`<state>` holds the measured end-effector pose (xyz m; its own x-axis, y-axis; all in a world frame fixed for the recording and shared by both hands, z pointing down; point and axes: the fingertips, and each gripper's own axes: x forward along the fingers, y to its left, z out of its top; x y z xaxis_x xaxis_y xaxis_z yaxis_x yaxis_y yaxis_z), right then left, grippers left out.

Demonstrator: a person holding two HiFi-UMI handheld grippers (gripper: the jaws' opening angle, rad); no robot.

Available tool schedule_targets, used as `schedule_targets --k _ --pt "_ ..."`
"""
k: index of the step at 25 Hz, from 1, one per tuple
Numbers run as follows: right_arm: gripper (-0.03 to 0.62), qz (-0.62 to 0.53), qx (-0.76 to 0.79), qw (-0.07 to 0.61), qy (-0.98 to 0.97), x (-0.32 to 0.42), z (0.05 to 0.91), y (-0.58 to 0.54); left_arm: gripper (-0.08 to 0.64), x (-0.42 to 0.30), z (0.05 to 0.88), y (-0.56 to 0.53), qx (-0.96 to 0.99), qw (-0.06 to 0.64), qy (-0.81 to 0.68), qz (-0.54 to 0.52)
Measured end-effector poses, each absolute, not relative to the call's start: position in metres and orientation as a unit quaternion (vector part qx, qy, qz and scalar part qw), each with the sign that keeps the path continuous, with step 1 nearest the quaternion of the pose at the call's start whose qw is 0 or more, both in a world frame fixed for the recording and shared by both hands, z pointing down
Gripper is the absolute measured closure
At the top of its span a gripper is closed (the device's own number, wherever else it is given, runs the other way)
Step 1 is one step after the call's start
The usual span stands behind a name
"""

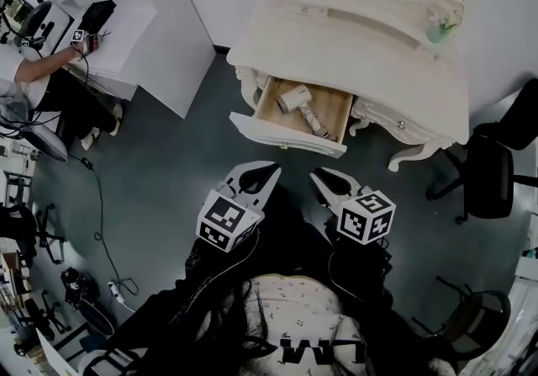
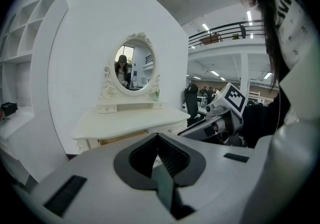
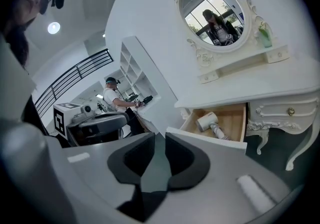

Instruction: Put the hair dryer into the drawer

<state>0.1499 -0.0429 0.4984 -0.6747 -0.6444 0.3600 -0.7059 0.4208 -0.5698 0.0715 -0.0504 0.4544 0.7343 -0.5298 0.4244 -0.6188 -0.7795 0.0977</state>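
A white hair dryer lies inside the pulled-out wooden drawer of a cream dressing table. The right gripper view also shows the hair dryer, resting in the drawer with its handle toward the front. Both grippers hover side by side over the dark floor, a little short of the drawer front. My left gripper has its jaws together and holds nothing; its tips meet. My right gripper is likewise shut and empty, with its jaws nearly touching.
An oval mirror and a green bottle stand on the dressing table. A black chair is at the right. A person sits at a white desk at far left. Cables trail over the floor.
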Motion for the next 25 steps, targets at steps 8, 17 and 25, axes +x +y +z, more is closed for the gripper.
schedule_targets --k 8,17,25 --pt "0.515 0.362 0.386 0.028 -0.848 0.131 0.491 -0.030 0.560 0.067 0.451 -0.033 0.922 0.116 -0.306 0.206" --pt "0.516 0.364 0.365 0.029 -0.857 0.094 0.489 -0.025 0.559 0.042 0.449 -0.014 0.920 0.118 -0.312 0.205" --pt "0.517 0.351 0.347 0.047 -0.869 0.029 0.485 0.003 0.559 -0.035 0.451 0.014 0.908 0.126 -0.353 0.185"
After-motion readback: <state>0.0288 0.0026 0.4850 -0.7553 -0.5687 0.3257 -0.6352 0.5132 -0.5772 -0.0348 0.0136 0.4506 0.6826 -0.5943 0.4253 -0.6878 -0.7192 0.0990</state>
